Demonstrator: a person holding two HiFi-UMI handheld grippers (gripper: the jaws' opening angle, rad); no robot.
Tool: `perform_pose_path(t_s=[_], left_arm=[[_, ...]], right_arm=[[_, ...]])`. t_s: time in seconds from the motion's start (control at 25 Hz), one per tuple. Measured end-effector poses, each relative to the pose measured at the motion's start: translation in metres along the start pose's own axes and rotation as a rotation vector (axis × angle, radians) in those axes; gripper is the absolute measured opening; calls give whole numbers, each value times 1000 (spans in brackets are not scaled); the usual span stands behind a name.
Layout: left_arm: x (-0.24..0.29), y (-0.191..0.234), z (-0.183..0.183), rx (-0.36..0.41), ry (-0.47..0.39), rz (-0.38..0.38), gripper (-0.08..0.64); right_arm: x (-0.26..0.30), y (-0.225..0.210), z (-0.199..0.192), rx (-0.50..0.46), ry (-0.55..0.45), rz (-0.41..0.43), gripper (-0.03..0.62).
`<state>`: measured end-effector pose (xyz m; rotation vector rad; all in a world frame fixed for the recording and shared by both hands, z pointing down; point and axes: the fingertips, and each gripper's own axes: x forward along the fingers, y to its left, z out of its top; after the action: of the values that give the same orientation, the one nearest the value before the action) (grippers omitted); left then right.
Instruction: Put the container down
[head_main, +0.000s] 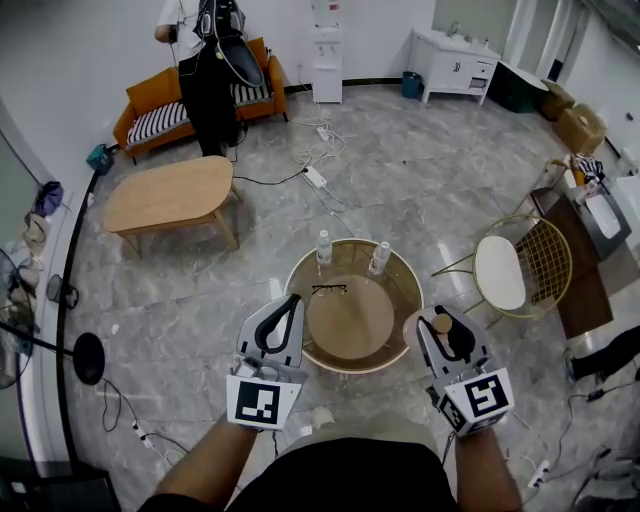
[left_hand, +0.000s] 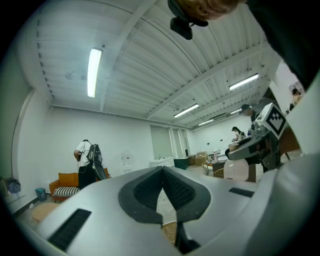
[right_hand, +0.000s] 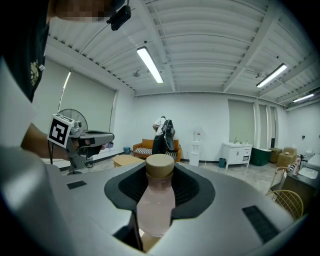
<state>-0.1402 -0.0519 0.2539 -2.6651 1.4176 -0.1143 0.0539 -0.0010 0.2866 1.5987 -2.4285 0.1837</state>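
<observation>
Two bottles stand on the round table, a chair to its right.

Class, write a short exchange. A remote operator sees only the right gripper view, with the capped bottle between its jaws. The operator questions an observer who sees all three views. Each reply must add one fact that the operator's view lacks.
Operator: My view shows the right gripper shut on the capped bottle. What lies below it?
Observer: The head view shows a round table. The capped bottle appears at its near right rim, not over its middle.
Operator: Does anything stand on that table?
Observer: Yes, two clear bottles stand upright at its far edge, well away from your gripper.
</observation>
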Motion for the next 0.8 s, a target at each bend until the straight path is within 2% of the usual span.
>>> perform_pose_path(t_s=[0.28,0.6,0.8], left_arm=[[10,10,-3,9,18,-4,15],[29,14,-13,30,44,2,15],[54,13,-21,16,51,-4,15]], right_arm=[[18,0,5,-3,6,25,144],[44,-15,-6,-1,26,73,144],[64,-32,-2,-6,38,85,144]])
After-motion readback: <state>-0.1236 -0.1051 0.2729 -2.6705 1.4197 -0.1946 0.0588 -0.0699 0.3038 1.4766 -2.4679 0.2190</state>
